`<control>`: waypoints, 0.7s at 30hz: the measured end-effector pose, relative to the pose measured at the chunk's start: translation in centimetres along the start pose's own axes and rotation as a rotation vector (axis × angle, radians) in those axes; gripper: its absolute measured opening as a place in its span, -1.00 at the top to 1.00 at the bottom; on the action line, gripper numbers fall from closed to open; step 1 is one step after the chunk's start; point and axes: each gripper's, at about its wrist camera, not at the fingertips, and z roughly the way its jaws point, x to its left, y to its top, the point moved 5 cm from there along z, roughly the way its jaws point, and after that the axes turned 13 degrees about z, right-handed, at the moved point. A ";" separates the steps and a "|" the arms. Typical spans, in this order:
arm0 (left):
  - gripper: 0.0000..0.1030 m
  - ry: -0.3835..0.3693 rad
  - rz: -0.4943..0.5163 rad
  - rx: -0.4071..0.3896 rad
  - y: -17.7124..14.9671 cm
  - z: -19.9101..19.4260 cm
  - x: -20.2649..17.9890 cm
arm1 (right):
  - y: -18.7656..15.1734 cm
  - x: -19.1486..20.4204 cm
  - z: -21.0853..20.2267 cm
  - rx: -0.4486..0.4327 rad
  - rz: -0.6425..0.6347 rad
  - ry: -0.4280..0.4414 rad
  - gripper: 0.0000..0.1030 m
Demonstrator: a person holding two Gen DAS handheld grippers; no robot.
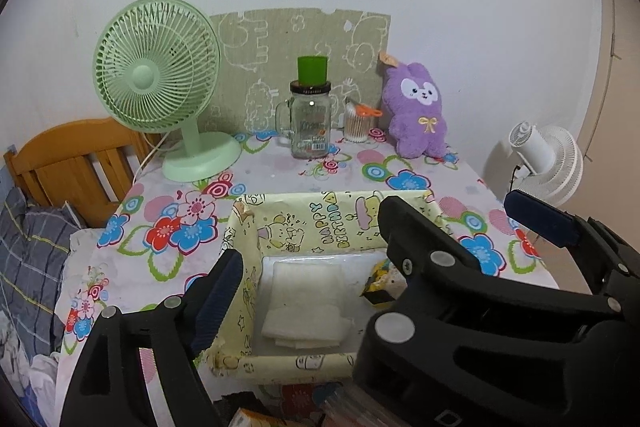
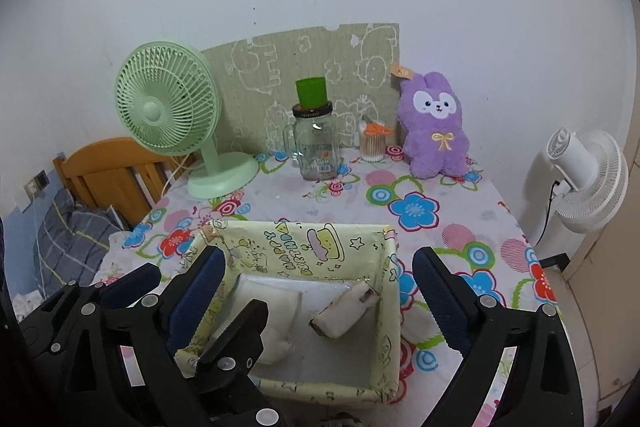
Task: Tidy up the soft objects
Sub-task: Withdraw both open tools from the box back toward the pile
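**A:** Where do the soft things sit?

**B:** A folded white cloth lies flat on the floor of the yellow cartoon-print box, toward its left side; a small white plush with a dark end lies tilted on the box floor to the right of the cloth; the purple plush rabbit stands upright at the far right of the table, leaning against the green patterned board, well apart from the box.

**A:** And the grippers?

**B:** Both hover over the near side of the box; the left gripper has its fingers spread wide with nothing between them, one finger at the box's left wall; the right gripper is likewise wide apart and empty, its pads straddling the box, the right pad outside the right wall.

**A:** What surrounds the box?

**B:** It rests near the front of a table under a flowered tablecloth; a mint-green desk fan stands far left; a glass mug jar with a green cup on its lid stands far centre; a tub of cotton swabs sits just beside the rabbit; a white fan stands off the table to the right; a wooden headboard and plaid bedding lie to the left.
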 end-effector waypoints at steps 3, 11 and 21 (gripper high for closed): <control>-0.77 0.006 0.004 -0.017 0.0 -1.0 -0.1 | 0.0 0.2 -1.1 -0.015 -0.007 0.003 -0.88; -0.89 0.030 0.015 -0.047 -0.3 -3.4 -0.5 | -0.3 0.4 -3.6 -0.040 -0.021 -0.014 -1.00; -0.97 0.031 0.032 -0.082 -1.1 -6.0 -1.4 | -1.1 0.4 -6.7 -0.064 -0.038 -0.016 -1.00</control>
